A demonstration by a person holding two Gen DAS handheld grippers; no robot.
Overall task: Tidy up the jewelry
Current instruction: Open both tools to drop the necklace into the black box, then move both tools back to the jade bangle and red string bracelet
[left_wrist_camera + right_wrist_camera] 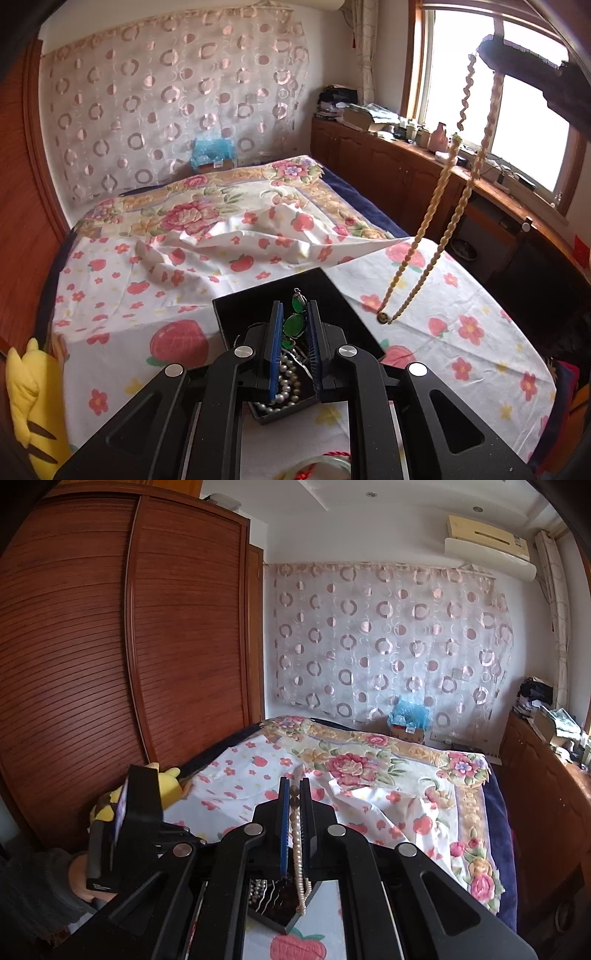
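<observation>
A: Left gripper (294,314) up over the bed, its 2 blue-padded fingers (276,332) clamped on a green oval-stone bracelet with silver links (293,325). The stones stand up between the pads, toward 12 o'clock from the gripper body.

B: Under it, the black square jewelry tray (236,310) sits on the white strawberry-and-flower bedsheet (177,284). A white round-pearl strand (286,384) lies in the tray's near corner, at 6 o'clock from the bracelet.

A: Over at 2 o'clock in the left view, a long cream necklace of oval beads (432,221) hangs as a loop in the air, dark clasp at the bottom, clear of the sheet.

B: Its top end sits in the right gripper (294,794), up there against the window. From the right wrist camera the jaws are pinched tight on that beaded strand, which drops toward 6 o'clock past the tray.

A: The yellow plush toy (29,398) sits at 8 o'clock, at the bed's edge by the brown slatted wooden wardrobe (110,646).
</observation>
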